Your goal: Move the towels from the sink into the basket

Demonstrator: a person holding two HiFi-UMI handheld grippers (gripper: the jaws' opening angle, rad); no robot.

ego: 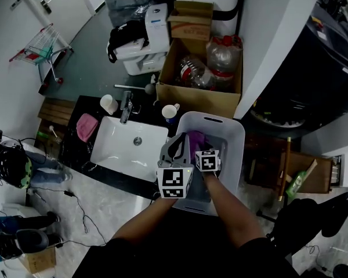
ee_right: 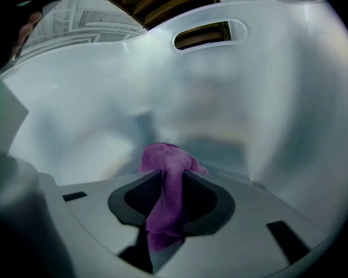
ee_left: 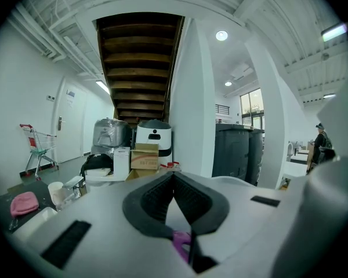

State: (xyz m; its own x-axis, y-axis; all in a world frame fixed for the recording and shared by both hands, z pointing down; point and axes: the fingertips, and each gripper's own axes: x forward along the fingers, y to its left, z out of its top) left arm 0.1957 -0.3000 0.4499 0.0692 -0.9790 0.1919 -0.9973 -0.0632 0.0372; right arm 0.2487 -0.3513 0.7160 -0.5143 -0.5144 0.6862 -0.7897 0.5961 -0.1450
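A purple towel point(ego: 195, 139) lies in the white basket point(ego: 235, 133), which stands to the right of the white sink point(ego: 119, 149). In the right gripper view the towel point(ee_right: 165, 155) hangs loosely between the parted jaws of my right gripper point(ee_right: 173, 172), deep inside the basket point(ee_right: 249, 97); that gripper is open. My left gripper point(ego: 175, 146) hovers over the basket's near left rim, and its tips meet in its own view point(ee_left: 174, 177), so it is shut on nothing. A pink towel point(ego: 86, 126) lies on the dark counter left of the sink and shows again in the left gripper view point(ee_left: 24, 202).
A faucet point(ego: 126, 106) and two cups point(ego: 108, 103) point(ego: 170, 112) stand behind the sink. A cardboard box of bottles point(ego: 200, 74) sits beyond the basket. A shopping cart point(ego: 43, 48) stands far left, a wooden crate point(ego: 304, 172) at right, and a person's legs point(ego: 23, 169) at left.
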